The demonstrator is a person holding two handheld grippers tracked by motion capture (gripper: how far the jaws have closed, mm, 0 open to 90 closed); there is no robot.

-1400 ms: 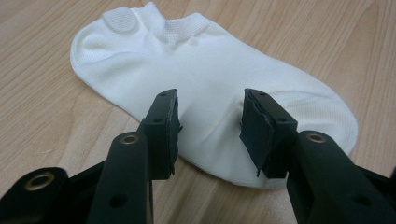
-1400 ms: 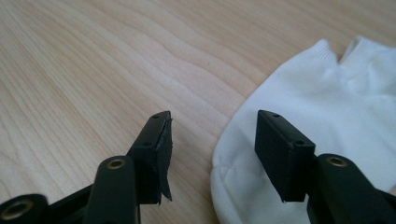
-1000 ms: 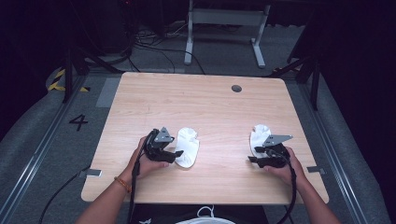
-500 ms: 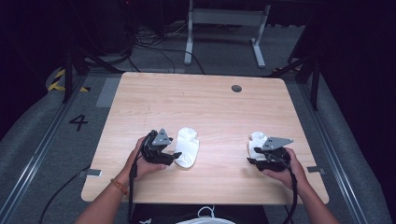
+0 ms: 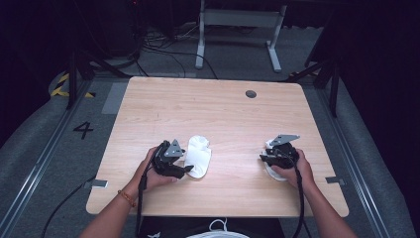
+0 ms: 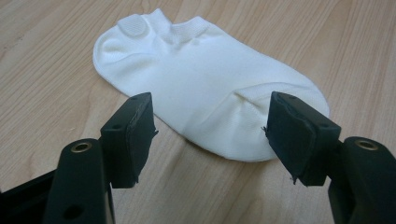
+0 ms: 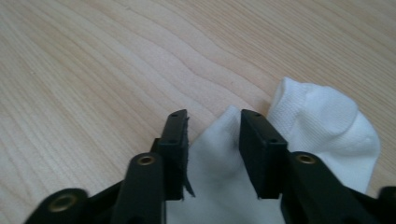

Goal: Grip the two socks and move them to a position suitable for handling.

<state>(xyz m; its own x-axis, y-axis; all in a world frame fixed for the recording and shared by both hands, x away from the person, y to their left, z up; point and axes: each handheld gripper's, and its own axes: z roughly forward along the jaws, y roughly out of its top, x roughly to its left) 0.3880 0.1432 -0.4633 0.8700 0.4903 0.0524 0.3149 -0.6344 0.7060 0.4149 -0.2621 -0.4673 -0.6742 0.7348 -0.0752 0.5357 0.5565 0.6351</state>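
Left gripper (image 5: 187, 169) low — level, right gripper (image 5: 261, 158) pinching sock (image 7: 327, 126)

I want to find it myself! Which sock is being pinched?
Look at the wooden table, near the edge closest to the person. Of the two white ankle socks, it is the right sock, bunched up between the right gripper; the left sock lies flat.

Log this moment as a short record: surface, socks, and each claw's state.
surface: wooden table
left sock: white, flat, toe end between open jaws
left claw: open, astride the sock toe, pads not pressing
right sock: white, bunched fold rising between the jaws
right claw: jaws have just been closing, pinching the fold
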